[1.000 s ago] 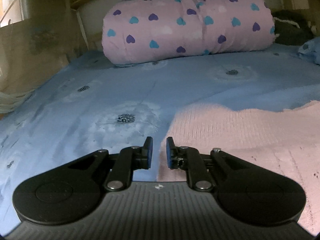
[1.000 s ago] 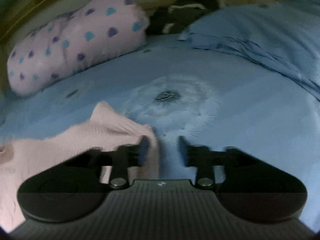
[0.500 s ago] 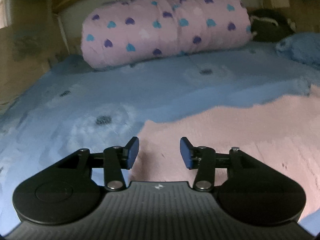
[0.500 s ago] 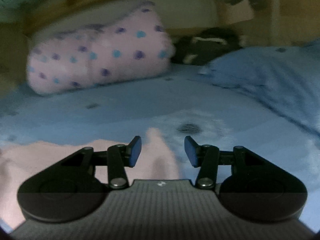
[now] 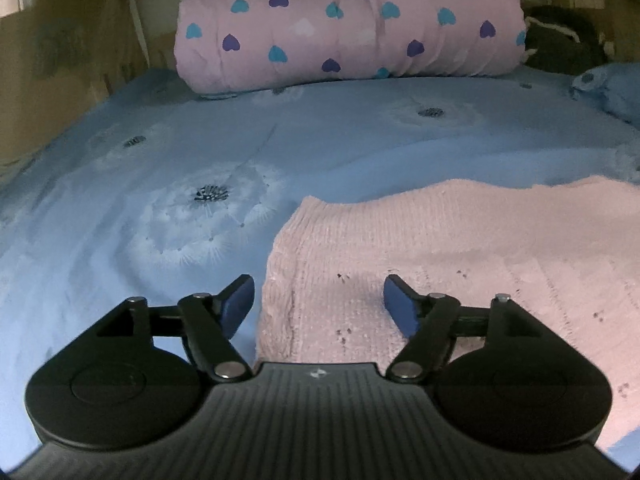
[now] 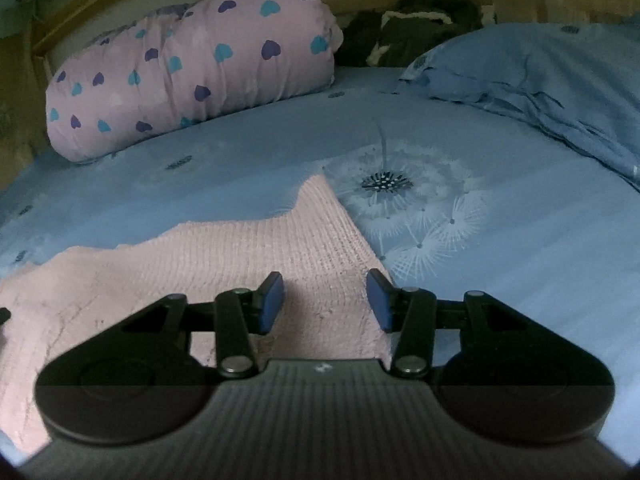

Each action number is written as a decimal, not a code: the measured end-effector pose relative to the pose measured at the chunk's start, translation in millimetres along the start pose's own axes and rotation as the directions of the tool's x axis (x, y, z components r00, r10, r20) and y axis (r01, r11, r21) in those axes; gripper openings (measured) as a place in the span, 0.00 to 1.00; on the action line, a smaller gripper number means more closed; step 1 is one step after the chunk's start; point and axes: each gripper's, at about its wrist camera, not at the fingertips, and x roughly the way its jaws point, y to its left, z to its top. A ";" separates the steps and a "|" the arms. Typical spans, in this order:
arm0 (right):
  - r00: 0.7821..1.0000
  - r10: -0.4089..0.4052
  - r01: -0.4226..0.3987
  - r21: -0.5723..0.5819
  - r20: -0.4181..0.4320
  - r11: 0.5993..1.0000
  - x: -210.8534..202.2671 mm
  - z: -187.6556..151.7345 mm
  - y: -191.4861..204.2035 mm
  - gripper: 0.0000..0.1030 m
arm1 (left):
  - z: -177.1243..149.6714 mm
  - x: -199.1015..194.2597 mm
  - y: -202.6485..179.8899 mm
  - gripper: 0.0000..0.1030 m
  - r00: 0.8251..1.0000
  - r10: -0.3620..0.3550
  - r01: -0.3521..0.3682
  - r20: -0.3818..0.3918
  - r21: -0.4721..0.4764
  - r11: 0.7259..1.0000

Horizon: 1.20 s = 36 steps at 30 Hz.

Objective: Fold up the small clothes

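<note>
One pink knit [image 5: 460,248] lies spread flat on the bed [image 5: 200,152], and it is the only garment I can see to fold. In the left view its left edge runs just inside the left claw [image 5: 319,300], which stands wide and empty, one finger over the sheet and the other over the knit. In the right view the knit [image 6: 248,252] tapers to a corner toward the dandelion print, and the right claw [image 6: 325,300], also wide and holding nothing, sits over its right edge.

I judge the step in hand to be taking both near corners for the first fold. To do it well I want each claw lowered until one finger slips under the edge and the other presses on top, so I catch the knit alone and not the sheet beneath. The knit looks soft and stretchy, so I should bite well in from the edge, not at the very rim, or it may slip out. Both claws should close together and lift evenly, then carry the edge away from me toward the far side, keeping the cloth taut between them so no crease forms.

Beyond lie a heart-print roll [image 5: 352,24], a blue pillow [image 6: 540,80] and something dark [image 6: 412,20] by the headboard, all well clear of the knit.
</note>
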 end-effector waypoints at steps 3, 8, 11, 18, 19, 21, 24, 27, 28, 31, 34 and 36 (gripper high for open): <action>1.000 0.002 -0.002 0.010 0.010 1.000 -8.4 2.2 3.5 0.48 | 3.0 -10.5 -1.4 0.83 1.000 -0.023 0.023 0.008 0.026 0.999; 0.999 -0.024 0.023 0.017 0.045 1.000 -26.7 7.4 10.3 0.65 | 5.4 -39.1 -10.9 0.92 0.996 -0.079 0.076 0.045 0.070 0.995; 0.999 -0.014 0.014 -0.001 0.028 1.000 -39.5 6.7 20.1 0.65 | 1.9 -51.1 -20.6 0.96 0.990 -0.135 0.132 0.029 0.083 0.988; 0.998 0.046 -0.047 -0.034 -0.034 0.998 -67.8 -6.8 51.7 0.65 | -21.6 -38.4 -38.9 1.00 0.982 -0.162 0.168 -0.096 0.056 0.984; 0.998 0.053 -0.054 -0.036 -0.037 0.998 -70.1 -7.5 57.1 0.66 | -24.4 -36.4 -39.4 1.00 0.983 -0.158 0.163 -0.095 0.047 0.986; 0.997 0.059 -0.061 -0.025 -0.044 0.998 -77.1 -12.7 64.2 0.66 | -27.7 -34.9 -38.3 1.00 0.984 -0.155 0.158 -0.093 0.031 0.987; 0.996 0.074 -0.073 0.021 -0.050 0.997 -89.8 -29.2 66.4 0.73 | -27.9 -34.2 -39.0 1.00 0.982 -0.155 0.160 -0.113 0.038 0.986; 0.993 0.085 -0.080 0.060 -0.076 0.995 -99.4 -46.5 63.6 0.74 | -24.9 -35.2 -35.2 1.00 0.973 -0.169 0.178 -0.155 0.046 0.983; 0.993 0.086 -0.079 0.086 -0.084 0.993 -103.1 -52.5 61.2 0.74 | -24.8 -37.1 -33.0 1.00 0.970 -0.173 0.182 -0.171 0.039 0.982; 0.991 0.086 -0.072 0.135 -0.101 0.988 -111.7 -66.8 58.5 0.74 | -27.7 -47.4 -27.7 1.00 0.964 -0.187 0.196 -0.189 0.031 0.980; 0.991 0.077 -0.060 0.155 -0.108 0.986 -120.0 -75.4 60.1 0.74 | -32.7 -61.9 -25.0 1.00 0.967 -0.183 0.192 -0.178 0.039 0.981; 0.992 0.080 -0.063 0.160 -0.102 0.985 -126.9 -79.8 62.6 0.74 | -35.0 -71.8 -23.7 1.00 0.969 -0.175 0.185 -0.174 0.040 0.982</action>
